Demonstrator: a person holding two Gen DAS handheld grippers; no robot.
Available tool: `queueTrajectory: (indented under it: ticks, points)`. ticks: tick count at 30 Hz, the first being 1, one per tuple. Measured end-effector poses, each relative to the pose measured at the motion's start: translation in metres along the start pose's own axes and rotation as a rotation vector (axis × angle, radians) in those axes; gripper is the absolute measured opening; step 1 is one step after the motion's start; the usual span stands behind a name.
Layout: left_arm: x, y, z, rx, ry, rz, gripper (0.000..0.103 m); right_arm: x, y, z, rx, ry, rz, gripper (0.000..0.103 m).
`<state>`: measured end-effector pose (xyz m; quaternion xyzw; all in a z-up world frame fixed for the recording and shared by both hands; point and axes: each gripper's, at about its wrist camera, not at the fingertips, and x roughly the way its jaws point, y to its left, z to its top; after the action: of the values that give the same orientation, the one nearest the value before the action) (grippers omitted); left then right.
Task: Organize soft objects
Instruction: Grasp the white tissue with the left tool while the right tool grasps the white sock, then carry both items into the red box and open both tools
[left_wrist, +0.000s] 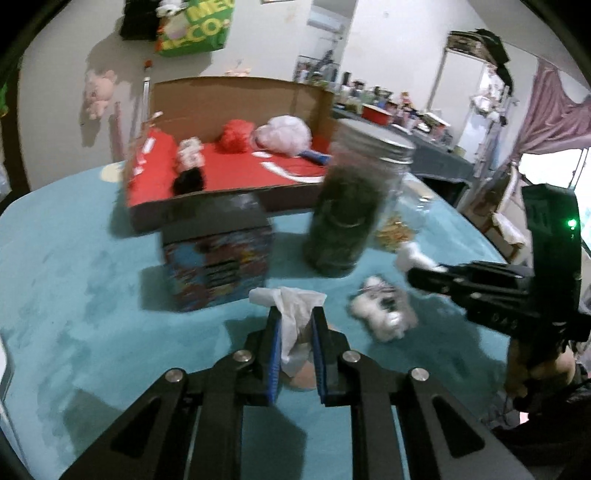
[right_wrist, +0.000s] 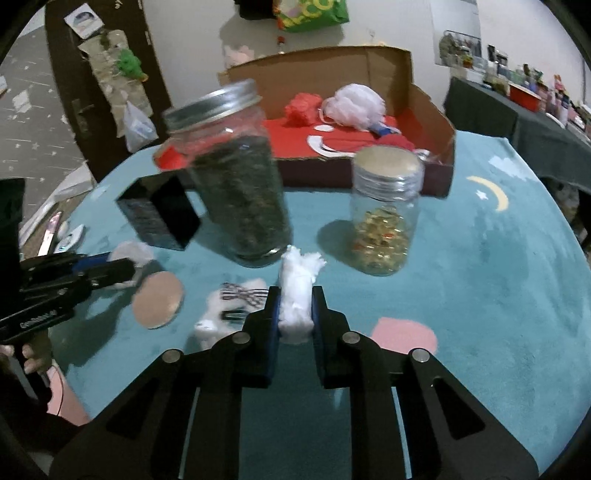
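My left gripper (left_wrist: 296, 321) is shut on a crumpled white tissue (left_wrist: 291, 314) and holds it above the teal table. My right gripper (right_wrist: 295, 299) is shut on a white cotton wad (right_wrist: 297, 291); it also shows in the left wrist view (left_wrist: 413, 258). A small white plush toy with a striped bow (left_wrist: 380, 310) lies on the table between the grippers, also in the right wrist view (right_wrist: 229, 306). A cardboard box with a red lining (left_wrist: 229, 162) at the back holds a red pompom (left_wrist: 234, 134), a white mesh puff (left_wrist: 284, 134) and other soft items.
A tall jar of dark green leaves (right_wrist: 236, 177) and a shorter jar of yellow beads (right_wrist: 384, 210) stand mid-table. A dark printed box (left_wrist: 218, 254) stands left of the tall jar. A round tan pad (right_wrist: 157, 304) lies on the teal cloth (right_wrist: 498, 277).
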<state>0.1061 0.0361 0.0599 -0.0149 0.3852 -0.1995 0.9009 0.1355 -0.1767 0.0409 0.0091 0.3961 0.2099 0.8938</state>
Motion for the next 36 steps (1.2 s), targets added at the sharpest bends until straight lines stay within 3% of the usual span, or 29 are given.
queueTrajectory:
  ticks: [5, 17, 23, 36]
  points:
    - [0.009, -0.015, 0.007, 0.029, -0.002, -0.053, 0.016, 0.0, 0.008, 0.001, -0.019, -0.001, 0.033, 0.015]
    - [0.017, -0.032, 0.017, 0.059, -0.007, -0.097, 0.016, 0.0, 0.016, 0.006, -0.048, -0.006, 0.082, 0.015]
    - [0.016, -0.029, 0.016, 0.049, -0.006, -0.081, 0.016, 0.0, 0.015, 0.006, -0.039, -0.003, 0.088, 0.015]
    - [-0.01, 0.018, 0.002, -0.023, -0.009, 0.005, 0.016, -0.008, -0.014, -0.002, 0.016, 0.012, 0.071, 0.015]
